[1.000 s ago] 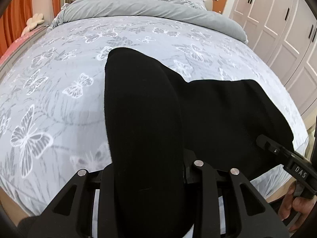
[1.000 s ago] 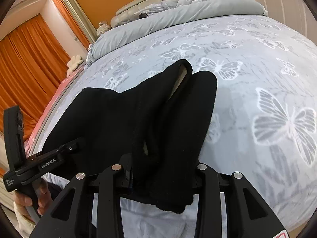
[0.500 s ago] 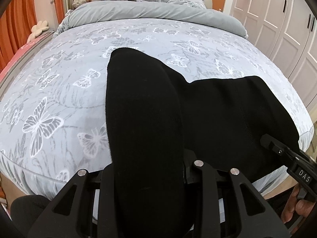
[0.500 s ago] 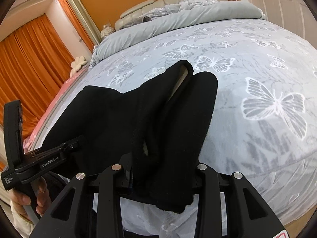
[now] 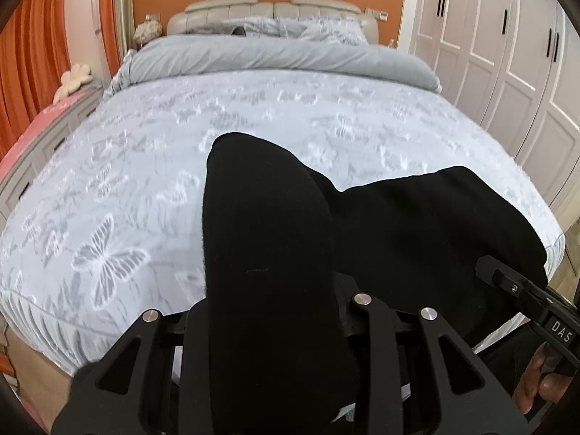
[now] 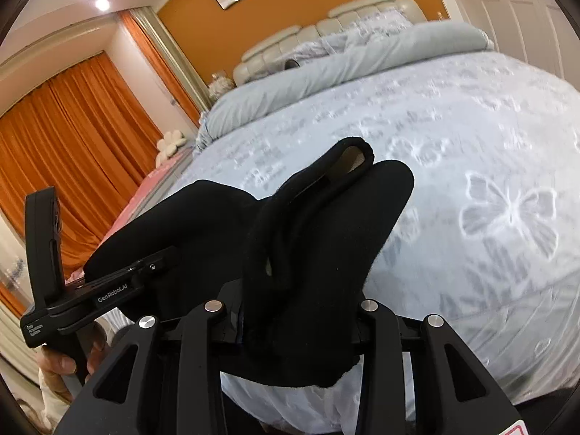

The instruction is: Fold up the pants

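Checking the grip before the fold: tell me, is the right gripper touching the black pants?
Touching. In the right wrist view, the black pants are bunched between the right gripper fingers, clamped on both sides.

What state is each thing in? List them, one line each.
Black pants: bunched, held up between both grippers at the foot of the bed.
Left hand-held gripper: shut on the pants.
Right hand-held gripper: shut on the pants.
Butterfly bedspread: spread flat.
Grey duvet: rolled back toward the headboard.
Wardrobe doors: shut.
Orange curtains: drawn.
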